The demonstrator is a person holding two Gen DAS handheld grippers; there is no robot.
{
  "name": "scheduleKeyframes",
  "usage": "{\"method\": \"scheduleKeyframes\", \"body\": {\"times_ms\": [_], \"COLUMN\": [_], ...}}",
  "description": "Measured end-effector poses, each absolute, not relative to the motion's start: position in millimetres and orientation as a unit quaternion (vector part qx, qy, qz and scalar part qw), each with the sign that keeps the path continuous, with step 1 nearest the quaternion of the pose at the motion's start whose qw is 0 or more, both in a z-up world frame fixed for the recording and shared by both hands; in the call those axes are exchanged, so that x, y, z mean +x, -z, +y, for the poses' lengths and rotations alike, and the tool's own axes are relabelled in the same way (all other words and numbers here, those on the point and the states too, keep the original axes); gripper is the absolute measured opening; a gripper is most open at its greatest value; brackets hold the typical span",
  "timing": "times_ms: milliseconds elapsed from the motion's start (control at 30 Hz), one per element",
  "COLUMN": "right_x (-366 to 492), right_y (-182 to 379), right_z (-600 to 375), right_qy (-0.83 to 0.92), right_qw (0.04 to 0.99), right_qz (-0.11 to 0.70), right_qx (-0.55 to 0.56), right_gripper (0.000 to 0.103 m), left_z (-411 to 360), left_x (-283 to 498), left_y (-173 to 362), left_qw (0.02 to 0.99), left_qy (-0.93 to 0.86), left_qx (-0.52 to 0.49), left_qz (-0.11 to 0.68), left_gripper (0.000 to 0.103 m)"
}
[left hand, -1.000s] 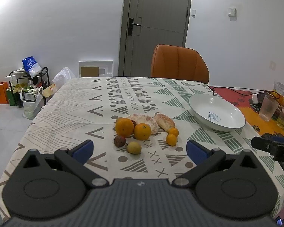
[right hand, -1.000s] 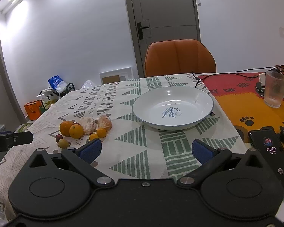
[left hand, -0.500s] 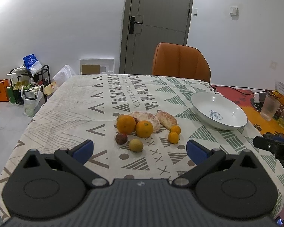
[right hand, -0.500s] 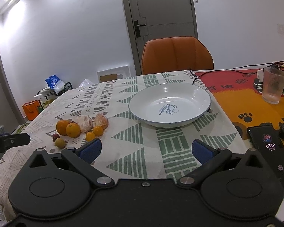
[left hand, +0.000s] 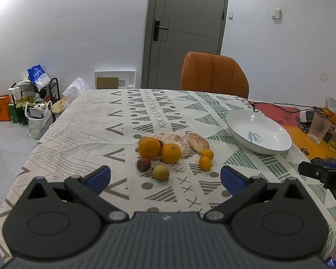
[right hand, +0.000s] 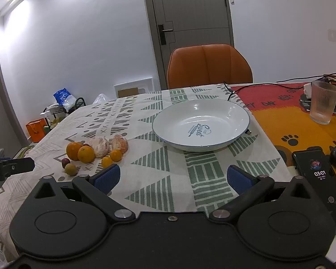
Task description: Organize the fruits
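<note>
Loose orange and brown fruit cluster (left hand: 168,154) sat frame-centre, just ahead of wide-open, empty left gripper (left hand: 165,177); right gripper (right hand: 171,178), also wide, faced white enamel plate (right hand: 235,134).

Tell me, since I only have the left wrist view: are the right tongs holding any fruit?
Observer: No. The right tongs are open and empty, above the tablecloth just short of the plate.
Reviewer: Anything beside the plate that my view misses?
Observer: A phone lies on the orange mat, to the plate's right, with its screen lit.
</note>
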State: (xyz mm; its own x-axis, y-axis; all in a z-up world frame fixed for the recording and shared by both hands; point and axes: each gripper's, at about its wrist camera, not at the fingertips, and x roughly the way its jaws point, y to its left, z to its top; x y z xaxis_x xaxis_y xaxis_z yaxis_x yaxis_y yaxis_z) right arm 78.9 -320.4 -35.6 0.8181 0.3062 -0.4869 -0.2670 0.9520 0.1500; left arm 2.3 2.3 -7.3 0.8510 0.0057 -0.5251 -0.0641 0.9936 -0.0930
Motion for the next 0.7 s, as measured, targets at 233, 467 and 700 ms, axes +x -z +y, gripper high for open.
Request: {"method": "scheduleKeyframes", "body": {"times_ms": [233,467,700], "right_x": [78.1,78.1,79.7], "right_y": [35.2,34.6,37.5], "right_z": [-319.8,-319.5,-318.9], "right_qy": [-0.150,-0.150,-0.147], "right_qw": [0.953,0.953,0.952], "right_qz": [0.261,0.261,0.265], "right_qx": [0.035,0.034,0.033], "right_gripper": [0.103,0.103,0.103], "left_z": [2.2,2.4,2.8], "left_x": [2.6,2.2,2.6], "left_y": [7.0,6.5,6.4], "left_qw": [0.961,0.960,0.960], "left_qy": [-0.018,-0.018,-0.018], "left_qx": [-0.053,-0.054,-0.055], "left_qz": [0.273,0.273,0.274], "left_gripper": [0.103,0.103,0.103]}}
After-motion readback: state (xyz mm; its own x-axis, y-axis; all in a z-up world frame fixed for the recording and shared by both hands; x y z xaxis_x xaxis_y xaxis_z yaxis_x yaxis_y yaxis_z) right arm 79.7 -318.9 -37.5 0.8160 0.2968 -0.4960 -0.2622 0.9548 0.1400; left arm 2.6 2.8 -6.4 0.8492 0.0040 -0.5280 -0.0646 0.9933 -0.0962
